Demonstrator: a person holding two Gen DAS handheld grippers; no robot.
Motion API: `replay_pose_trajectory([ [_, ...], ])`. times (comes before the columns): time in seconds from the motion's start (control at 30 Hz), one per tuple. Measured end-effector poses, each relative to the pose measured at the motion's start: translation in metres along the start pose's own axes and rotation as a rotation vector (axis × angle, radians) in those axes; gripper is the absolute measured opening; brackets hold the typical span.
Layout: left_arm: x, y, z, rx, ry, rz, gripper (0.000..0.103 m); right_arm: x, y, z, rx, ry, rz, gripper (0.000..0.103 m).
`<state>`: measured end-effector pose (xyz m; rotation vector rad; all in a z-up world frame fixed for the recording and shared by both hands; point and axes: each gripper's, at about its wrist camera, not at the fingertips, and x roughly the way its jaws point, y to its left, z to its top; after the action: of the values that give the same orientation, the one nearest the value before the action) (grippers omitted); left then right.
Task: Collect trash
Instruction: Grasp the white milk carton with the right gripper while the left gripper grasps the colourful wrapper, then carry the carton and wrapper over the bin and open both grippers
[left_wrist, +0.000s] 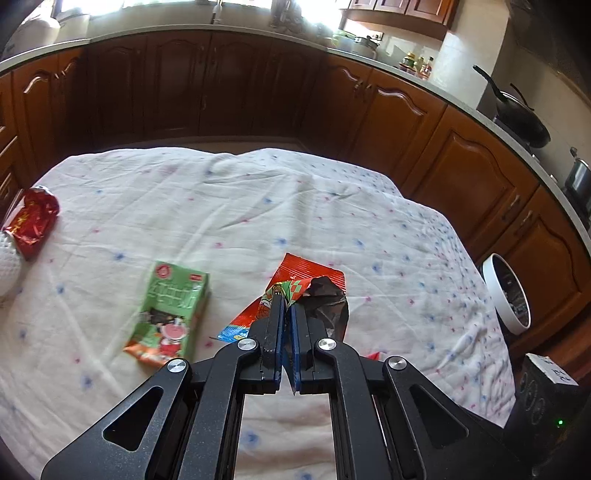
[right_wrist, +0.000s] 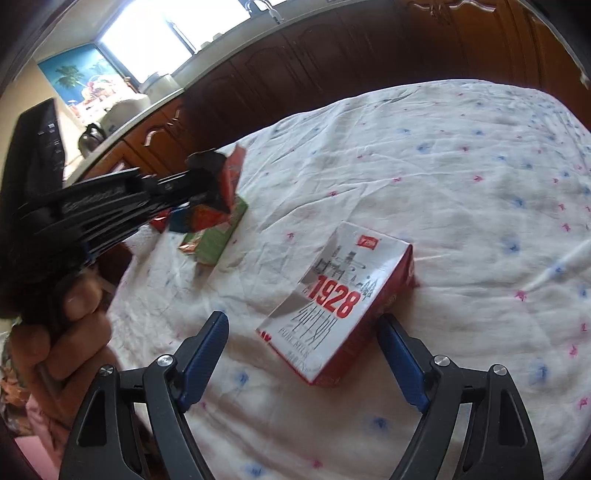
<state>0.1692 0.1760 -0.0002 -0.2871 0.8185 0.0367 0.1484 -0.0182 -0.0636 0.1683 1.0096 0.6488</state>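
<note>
the left gripper (left_wrist: 287, 306) has its blue pads pressed together on a crumpled red snack wrapper (left_wrist: 306, 284), whose dark inner side folds out to the right of the fingers. in the right wrist view the same gripper (right_wrist: 207, 184) reaches in from the left with the wrapper (right_wrist: 225, 177) bunched at its tip, raised above the cloth, and the hand (right_wrist: 62, 332) that holds it shows at the lower left.

the right gripper (right_wrist: 303, 336) stands wide open with nothing in its grip. a red and white milk carton (right_wrist: 332, 306) marked 1928 lies flat on the cloth, and its near end sits between the two blue pads (right_wrist: 205, 350); whether either pad touches it cannot be told.

a green carton (left_wrist: 170, 314) lies flat on the white tablecloth (left_wrist: 258, 206), just left of the left gripper. in the right wrist view it (right_wrist: 218, 236) lies under the held wrapper, further off and to the left of the milk carton. a shiny red wrapper (left_wrist: 33, 221) lies at the far left edge of the table, touching a white dimpled thing (left_wrist: 7, 262) that is only partly in view.

a white round bin (left_wrist: 506, 295) stands off the right side of the table, below the wooden cabinets (left_wrist: 221, 85).
</note>
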Motion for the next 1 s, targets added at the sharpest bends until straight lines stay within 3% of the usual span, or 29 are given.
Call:
replay_pose_trajectory([
  [0.07,-0.002,0.004,-0.003,-0.004,0.003,-0.001,0.003,0.0,-0.004,0.002,-0.001,-0.004,-0.025,0.08],
  [0.1,-0.002,0.006,-0.005,-0.006,0.007,0.001,0.003,-0.003,-0.009,0.003,-0.004,-0.008,-0.041,0.068],
  [0.23,0.001,0.006,-0.013,-0.008,0.026,-0.012,0.003,-0.026,-0.025,0.003,-0.024,-0.022,-0.053,0.051],
  [0.6,0.009,-0.033,-0.018,0.046,0.059,-0.098,0.003,-0.094,-0.089,0.0,0.065,-0.147,-0.135,0.044],
  [0.63,0.01,-0.042,-0.02,0.067,0.064,-0.105,0.003,-0.099,-0.095,0.0,0.072,-0.152,-0.154,0.008],
  [0.7,0.014,-0.061,-0.023,0.101,0.078,-0.126,0.003,-0.106,-0.11,-0.003,0.107,-0.151,-0.164,0.003],
  [0.77,0.018,-0.079,-0.027,0.131,0.092,-0.145,0.003,-0.108,-0.121,-0.007,0.127,-0.144,-0.184,0.003],
  [0.8,0.02,-0.088,-0.03,0.148,0.098,-0.152,0.003,-0.11,-0.129,-0.01,0.151,-0.139,-0.162,0.009],
  [0.9,0.026,-0.113,-0.035,0.183,0.115,-0.182,0.003,-0.115,-0.13,-0.011,0.147,-0.158,-0.127,0.014],
  [0.97,0.026,-0.119,-0.035,0.192,0.11,-0.184,0.003,-0.116,-0.121,-0.007,0.108,-0.165,-0.108,0.039],
  [1.0,0.025,-0.119,-0.035,0.192,0.108,-0.181,0.003,-0.114,-0.113,-0.005,0.078,-0.163,-0.094,0.061],
])
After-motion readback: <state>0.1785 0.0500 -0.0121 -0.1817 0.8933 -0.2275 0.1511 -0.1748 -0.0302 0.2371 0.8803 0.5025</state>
